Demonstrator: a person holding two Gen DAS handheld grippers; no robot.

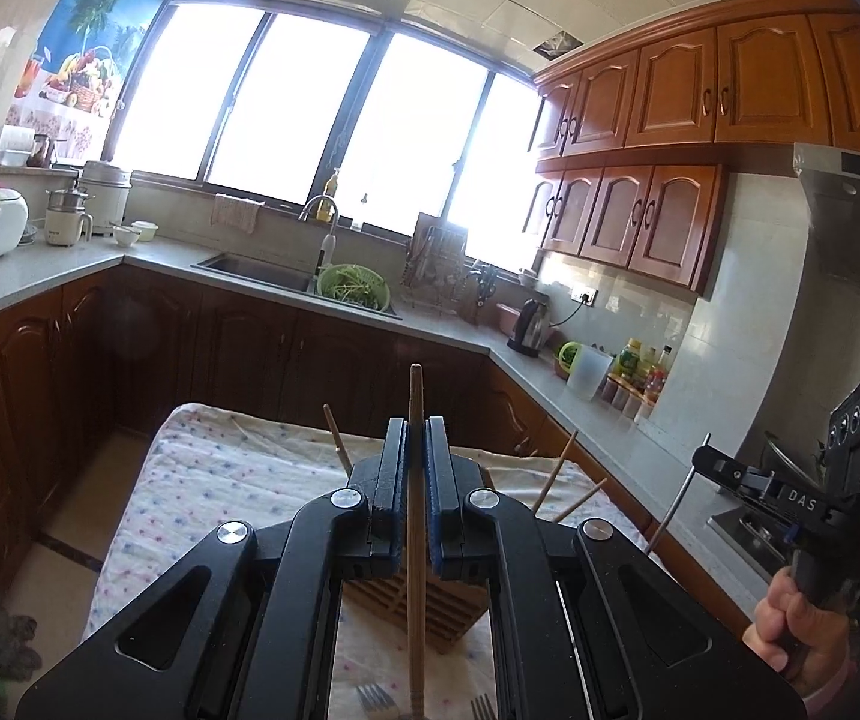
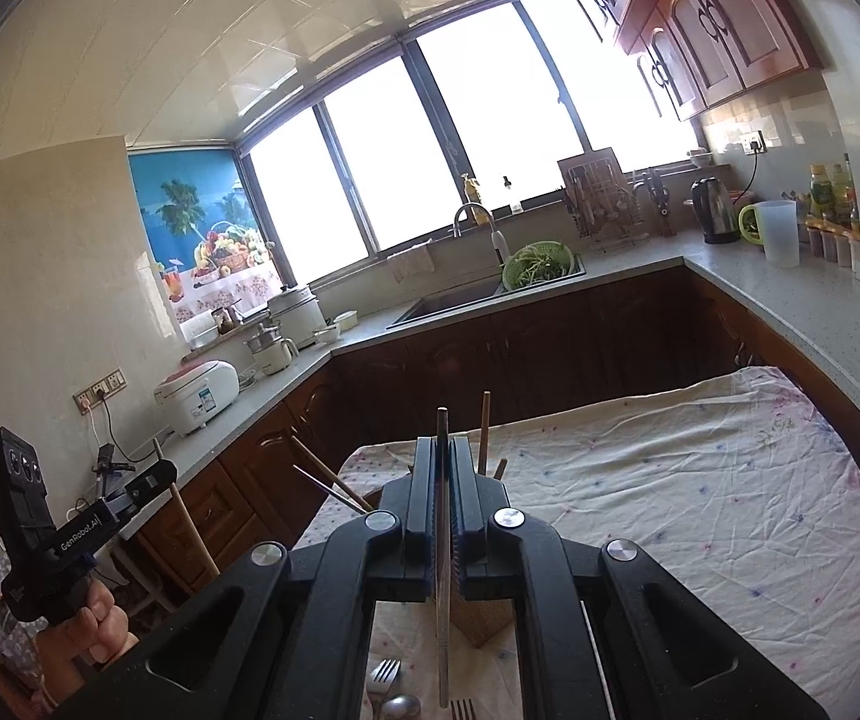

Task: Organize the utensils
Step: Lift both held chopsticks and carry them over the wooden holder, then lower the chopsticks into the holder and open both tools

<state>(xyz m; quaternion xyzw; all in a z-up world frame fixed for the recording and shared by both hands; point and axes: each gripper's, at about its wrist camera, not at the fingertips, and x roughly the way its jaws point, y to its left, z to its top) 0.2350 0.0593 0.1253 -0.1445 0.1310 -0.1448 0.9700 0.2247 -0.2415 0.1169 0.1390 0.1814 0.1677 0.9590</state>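
Wooden holder (image 1: 430, 606) (chopsticks (image 1: 336, 441) sticking up) blocks the near cloth (image 2: 700, 480); beyond lies open.

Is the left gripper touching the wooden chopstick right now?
Touching. The left wrist view shows the left gripper shut on the wooden chopstick, with both fingers pressed against its shaft and no gap.

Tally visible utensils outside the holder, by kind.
Chopsticks: 2 (wooden chopstick in left fingers, metal chopstick in right fingers)
Forks: 2
Spoon: 1
Total: 5
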